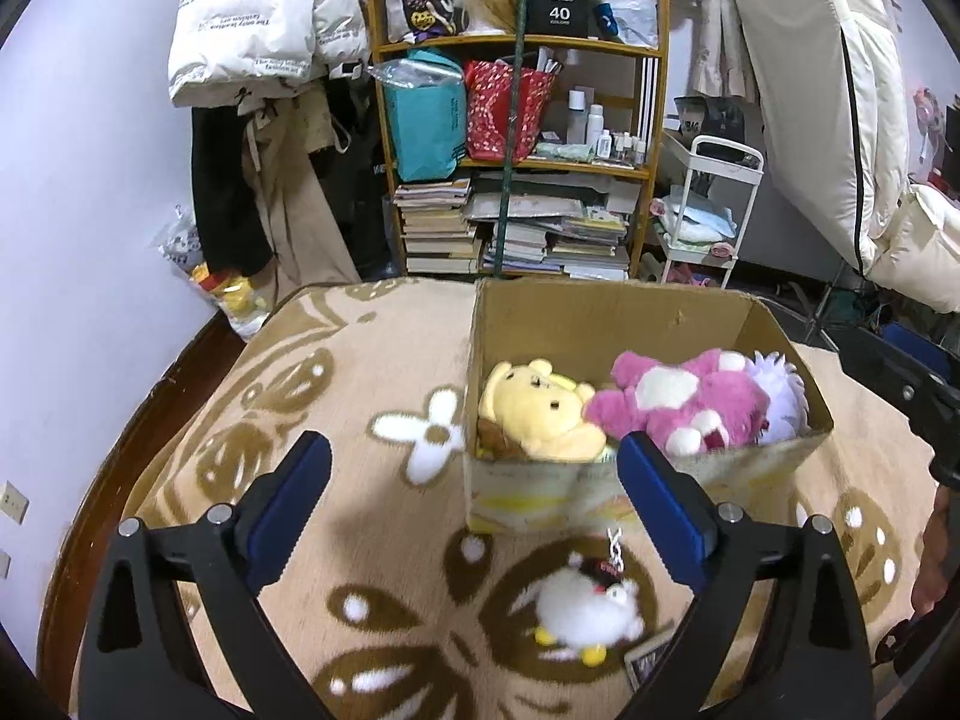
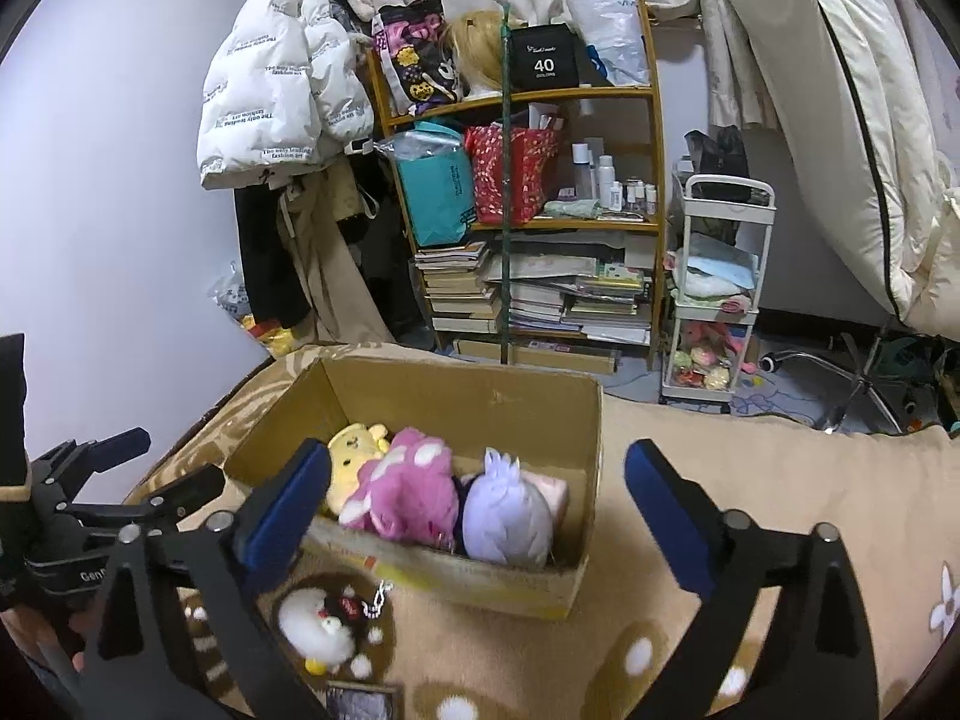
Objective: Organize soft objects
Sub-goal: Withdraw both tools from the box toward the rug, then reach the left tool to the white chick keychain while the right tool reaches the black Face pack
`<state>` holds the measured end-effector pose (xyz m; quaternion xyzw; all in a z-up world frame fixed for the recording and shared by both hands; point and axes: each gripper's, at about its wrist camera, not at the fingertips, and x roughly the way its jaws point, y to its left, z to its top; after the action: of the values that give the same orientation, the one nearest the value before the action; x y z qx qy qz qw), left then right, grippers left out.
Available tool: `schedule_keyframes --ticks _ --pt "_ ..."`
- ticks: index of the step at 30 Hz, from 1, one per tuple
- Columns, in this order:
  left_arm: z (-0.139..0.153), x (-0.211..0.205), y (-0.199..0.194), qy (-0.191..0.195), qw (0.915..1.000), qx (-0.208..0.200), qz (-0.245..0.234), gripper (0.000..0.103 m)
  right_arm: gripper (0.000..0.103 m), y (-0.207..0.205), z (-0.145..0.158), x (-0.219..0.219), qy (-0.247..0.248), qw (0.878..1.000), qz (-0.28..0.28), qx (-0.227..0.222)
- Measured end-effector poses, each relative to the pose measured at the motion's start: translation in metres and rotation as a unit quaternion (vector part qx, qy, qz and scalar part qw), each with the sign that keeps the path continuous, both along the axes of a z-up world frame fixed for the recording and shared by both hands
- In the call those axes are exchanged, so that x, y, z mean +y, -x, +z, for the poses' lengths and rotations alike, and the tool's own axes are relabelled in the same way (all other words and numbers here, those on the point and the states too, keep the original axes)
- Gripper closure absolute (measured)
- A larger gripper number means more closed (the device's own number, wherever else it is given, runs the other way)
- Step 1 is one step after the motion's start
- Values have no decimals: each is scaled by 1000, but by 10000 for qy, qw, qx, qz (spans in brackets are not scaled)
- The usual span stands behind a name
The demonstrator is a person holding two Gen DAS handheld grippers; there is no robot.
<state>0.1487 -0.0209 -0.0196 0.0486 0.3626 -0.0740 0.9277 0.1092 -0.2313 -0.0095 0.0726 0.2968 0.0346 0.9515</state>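
While flat on blanket (image 1: 336, 420), white plush (image 1: 585, 615) (feet nearest), long axis boxward.

A pale lilac wall (image 1: 90, 192) meets a crowded wooden bookshelf (image 2: 654, 192) stacked with books. A white puffer jacket (image 2: 270, 96) hangs beside it; a white rolling cart (image 2: 762, 252) stands right, near cream curtains (image 2: 750, 30).

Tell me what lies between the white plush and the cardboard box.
Only its small keychain on the blanket, between white plush and cardboard box; both views show it.
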Motion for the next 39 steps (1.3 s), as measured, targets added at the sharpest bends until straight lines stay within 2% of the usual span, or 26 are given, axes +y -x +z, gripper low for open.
schedule_keyframes --ticks 16,24,32,39 --pt "6 19 57 -70 9989 422 -172 8 0 59 -12 24 161 9981 68 589" --pt "-2 22 78 -154 9979 601 -158 8 0 74 -25 33 133 9952 91 961" --pt "-10 19 77 -187 9968 754 -186 8 0 80 -40 41 152 9922 31 1233" --pt "-26 15 61 -77 9937 1081 -269 8 0 73 -52 48 301 9901 4 1372"
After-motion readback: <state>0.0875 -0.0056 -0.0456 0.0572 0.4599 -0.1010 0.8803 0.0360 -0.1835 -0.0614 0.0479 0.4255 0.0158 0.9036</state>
